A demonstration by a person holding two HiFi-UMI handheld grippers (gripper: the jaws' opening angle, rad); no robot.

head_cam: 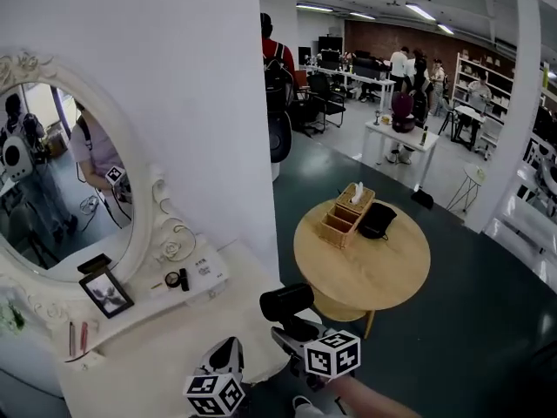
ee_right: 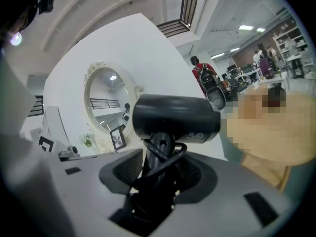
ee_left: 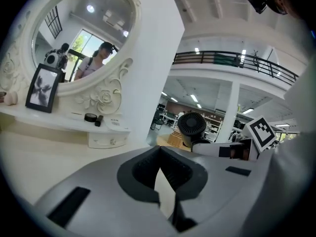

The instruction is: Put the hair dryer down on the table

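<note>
The black hair dryer (head_cam: 287,301) hangs above the right end of the white vanity table (head_cam: 157,342), barrel level, its cord wound round the handle. My right gripper (head_cam: 292,329) is shut on that handle from below. In the right gripper view the hair dryer (ee_right: 175,117) stands upright between the jaws of the right gripper (ee_right: 160,169). My left gripper (head_cam: 228,355) hovers over the table's front edge, to the left of the dryer, shut with nothing in it. From the left gripper (ee_left: 159,154), the hair dryer (ee_left: 191,126) shows its round grille off to the right.
An oval mirror (head_cam: 52,181) in an ornate white frame stands at the table's back, with a photo frame (head_cam: 106,293) and small cosmetics (head_cam: 174,279) on its shelf. A round wooden table (head_cam: 392,264) with an organiser (head_cam: 346,216) and a black bag (head_cam: 377,220) stands right.
</note>
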